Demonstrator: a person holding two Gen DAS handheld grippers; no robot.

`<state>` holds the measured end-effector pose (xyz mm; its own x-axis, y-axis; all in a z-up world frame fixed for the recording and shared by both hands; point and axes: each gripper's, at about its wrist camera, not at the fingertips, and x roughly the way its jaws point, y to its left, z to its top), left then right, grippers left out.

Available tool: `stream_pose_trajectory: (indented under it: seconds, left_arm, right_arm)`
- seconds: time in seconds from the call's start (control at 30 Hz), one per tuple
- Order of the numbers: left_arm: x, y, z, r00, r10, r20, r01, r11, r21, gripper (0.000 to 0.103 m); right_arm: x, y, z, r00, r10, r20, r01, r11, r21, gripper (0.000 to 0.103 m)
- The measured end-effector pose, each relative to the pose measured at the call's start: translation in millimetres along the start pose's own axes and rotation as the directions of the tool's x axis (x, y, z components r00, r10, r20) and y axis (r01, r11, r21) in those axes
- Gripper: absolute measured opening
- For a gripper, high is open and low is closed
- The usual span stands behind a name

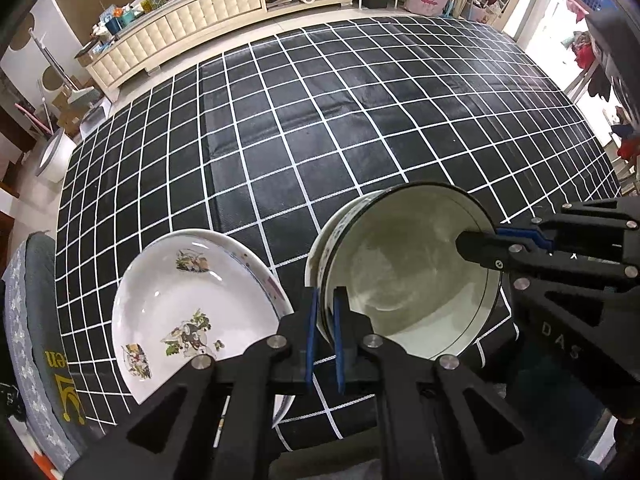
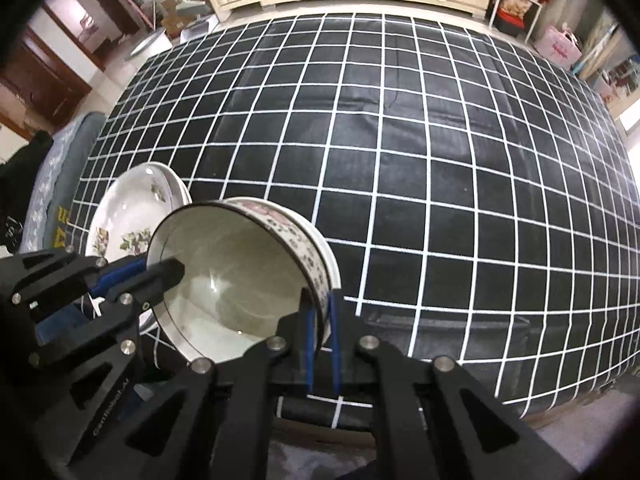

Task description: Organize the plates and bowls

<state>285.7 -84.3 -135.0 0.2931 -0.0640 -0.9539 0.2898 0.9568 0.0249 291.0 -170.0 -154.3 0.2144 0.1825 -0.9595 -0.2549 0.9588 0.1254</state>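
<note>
A white bowl (image 1: 400,272) with a dark rim and a flowered outer band hangs tilted over the near part of the table, its opening turned towards me. My left gripper (image 1: 326,296) is shut on its left rim, blue pads on either side of the wall. My right gripper (image 2: 320,300) is shut on the opposite rim of the bowl (image 2: 232,272). Each gripper shows in the other's view, the right gripper (image 1: 468,246) and the left gripper (image 2: 174,272). A second white rim (image 2: 331,264) shows just behind the bowl. To the left lie stacked white plates (image 1: 192,312) with flower decals.
A black tablecloth (image 1: 320,128) with a white grid covers the table. A grey cushioned seat (image 1: 36,320) stands at the table's left edge. Beyond the far edge runs a cream cabinet (image 1: 180,28) loaded with clutter, with shelves and bags at the back right.
</note>
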Motion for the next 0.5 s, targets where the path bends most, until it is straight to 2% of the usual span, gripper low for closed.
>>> stream_pose_trajectory:
  seconds: [0.13,0.27,0.33,0.43,0.5]
  left_arm:
    - [-4.0,2.1,1.8,1.000,-0.009,0.008,0.009,1.000,-0.002,0.010]
    - [-19.8,2.6,5.0,0.999,-0.014,0.051,0.013,1.000,0.018,0.012]
    - [-24.1,3.0,6.8,0.998,-0.006,0.062,0.004,1.000,0.023,0.021]
    - [-25.4,7.1,8.8,0.998,0.000,0.066,-0.001,1.000,0.017,0.025]
    - [-22.9,11.1,8.6,0.998,-0.001,0.063,0.001,1.000,0.005,0.025]
  right_arm:
    - [-2.1,-2.2,3.9,1.000,-0.017,-0.005,0.017,1.000,-0.001,0.010]
    - [-1.8,-1.6,4.0,1.000,-0.027,-0.006,0.027,1.000,-0.009,0.013]
    - [-2.7,-2.6,4.0,0.999,-0.038,-0.003,0.038,0.999,-0.005,0.017]
    - [-6.8,-4.2,3.9,0.998,-0.053,0.015,0.053,0.999,0.002,0.032]
    - [-11.1,-7.3,3.9,0.997,-0.062,0.035,0.061,0.998,0.006,0.054]
